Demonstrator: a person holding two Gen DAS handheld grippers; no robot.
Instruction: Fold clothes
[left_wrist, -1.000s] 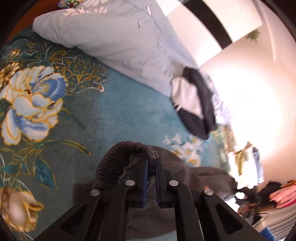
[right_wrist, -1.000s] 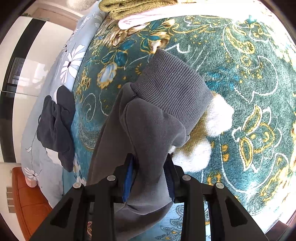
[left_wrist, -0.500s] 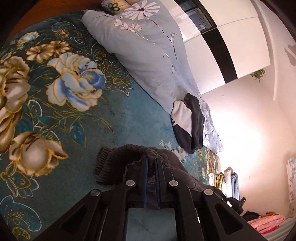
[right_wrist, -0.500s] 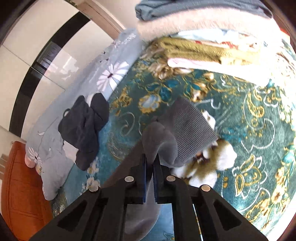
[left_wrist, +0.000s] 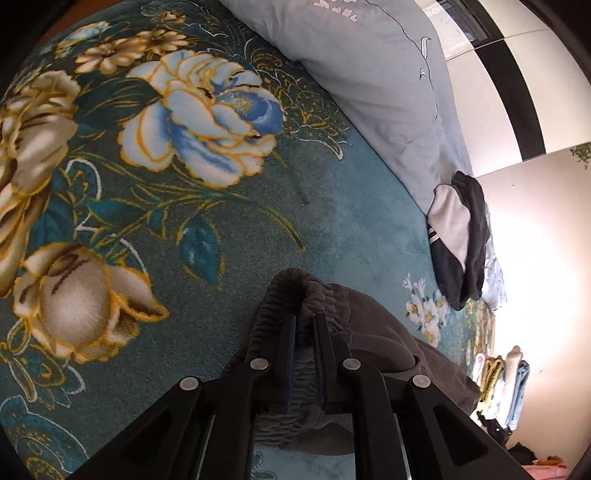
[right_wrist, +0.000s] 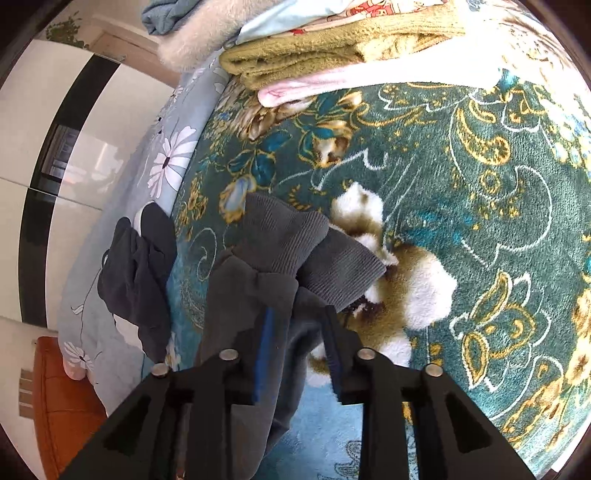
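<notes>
A dark grey pair of sweatpants (left_wrist: 373, 343) lies on a teal floral blanket (left_wrist: 177, 206). In the left wrist view my left gripper (left_wrist: 305, 321) is shut on the gathered elastic waistband (left_wrist: 295, 291), its jaws a narrow gap apart with cloth between them. In the right wrist view the ribbed leg cuffs (right_wrist: 291, 243) lie folded over each other on the blanket (right_wrist: 498, 221). My right gripper (right_wrist: 299, 317) is open, its fingers either side of the grey leg fabric (right_wrist: 240, 295) just behind the cuffs.
A light blue flowered duvet (left_wrist: 369, 74) lies along the far side with a dark navy and white garment (left_wrist: 458, 236) on it, also in the right wrist view (right_wrist: 140, 273). A stack of folded clothes (right_wrist: 332, 48) sits beyond the cuffs. An orange headboard (right_wrist: 62, 398) is at the lower left.
My right gripper has opened and let go of the leg fabric; the cuffs now rest on the blanket. My left gripper stays shut on the waistband and has lowered toward the blanket.
</notes>
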